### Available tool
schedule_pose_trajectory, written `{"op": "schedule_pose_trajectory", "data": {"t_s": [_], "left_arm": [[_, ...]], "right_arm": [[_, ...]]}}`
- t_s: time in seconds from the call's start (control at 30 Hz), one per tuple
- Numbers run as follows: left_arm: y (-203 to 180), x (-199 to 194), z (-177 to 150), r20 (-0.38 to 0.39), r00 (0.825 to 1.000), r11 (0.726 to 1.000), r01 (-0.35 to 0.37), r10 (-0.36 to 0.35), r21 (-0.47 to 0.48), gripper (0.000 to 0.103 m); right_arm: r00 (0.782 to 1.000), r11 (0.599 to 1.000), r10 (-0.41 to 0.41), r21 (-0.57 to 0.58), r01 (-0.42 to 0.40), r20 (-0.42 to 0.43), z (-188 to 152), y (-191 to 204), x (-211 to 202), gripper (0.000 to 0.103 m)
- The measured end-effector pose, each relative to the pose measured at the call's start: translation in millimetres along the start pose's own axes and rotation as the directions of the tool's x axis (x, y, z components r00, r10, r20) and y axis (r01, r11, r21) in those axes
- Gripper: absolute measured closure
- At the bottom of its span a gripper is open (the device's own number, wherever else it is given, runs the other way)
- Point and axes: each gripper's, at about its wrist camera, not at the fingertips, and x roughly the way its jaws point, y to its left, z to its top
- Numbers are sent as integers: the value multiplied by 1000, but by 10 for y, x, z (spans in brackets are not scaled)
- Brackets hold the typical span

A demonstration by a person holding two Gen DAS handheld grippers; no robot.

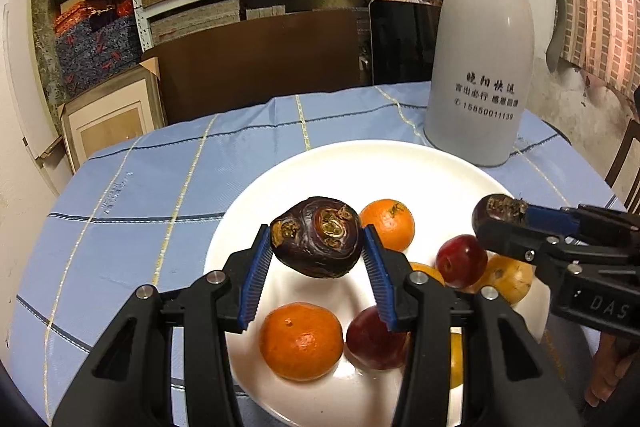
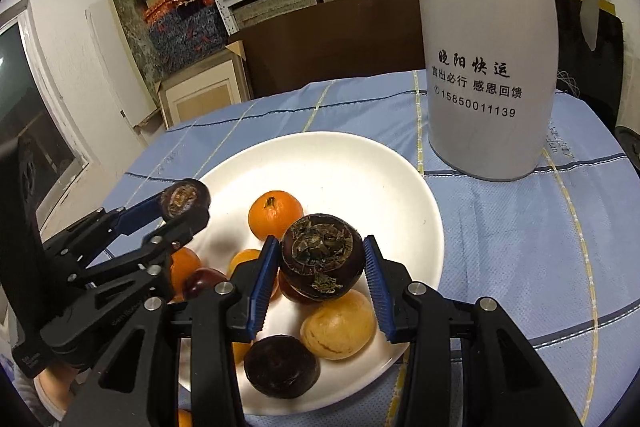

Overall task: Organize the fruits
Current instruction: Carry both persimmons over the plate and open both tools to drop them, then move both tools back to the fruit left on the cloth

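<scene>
Above the white plate, both grippers hung loaded: the left gripper clamped a dark brown fruit, the right gripper another dark fruit. Each probably needed lowering onto bare plate, clear of the oranges, before its fingers released gently.

My left gripper fingers clamp a dark fruit; at three o'clock, my right gripper clamps another dark fruit.

2 grippers, 3 water chestnuts, 1 plate, 1 jug
</scene>
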Motion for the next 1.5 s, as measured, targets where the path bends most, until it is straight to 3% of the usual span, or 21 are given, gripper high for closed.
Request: {"op": "schedule_pose_trajectory", "data": {"t_s": [0.23, 0.3, 0.37, 0.7, 1.07, 1.43, 1.5], "left_arm": [[-39, 95, -75, -27, 1000, 1000, -14, 14, 17, 57], [-36, 73, -77, -16, 999, 999, -28, 29, 19, 48], [-22, 23, -73, 6, 999, 999, -43, 43, 15, 27], [-45, -86, -64, 32, 998, 998, -55, 54, 24, 27], [-8, -448, -100, 62, 996, 998, -60, 60, -11, 27], [-58, -1165, -414, 96, 991, 996, -90, 92, -27, 26], [-60, -1271, -528, 92, 991, 995, -94, 97, -33, 20]], "right_arm": [[1000, 1000, 12, 7, -12, 5, 0, -21, -6, 59], [1000, 1000, 13, 7, -13, 13, 8, -15, -30, 58], [1000, 1000, 13, 7, -13, 19, 23, -11, -51, 57], [999, 1000, 16, 0, -16, 31, 55, 6, -120, 57], [997, 999, 34, -18, -33, 74, 39, 168, -499, 54], [992, 996, 78, -43, -74, 96, -420, 398, -1091, 48], [993, 997, 74, -42, -71, 96, -576, 400, -1164, 47]]}}
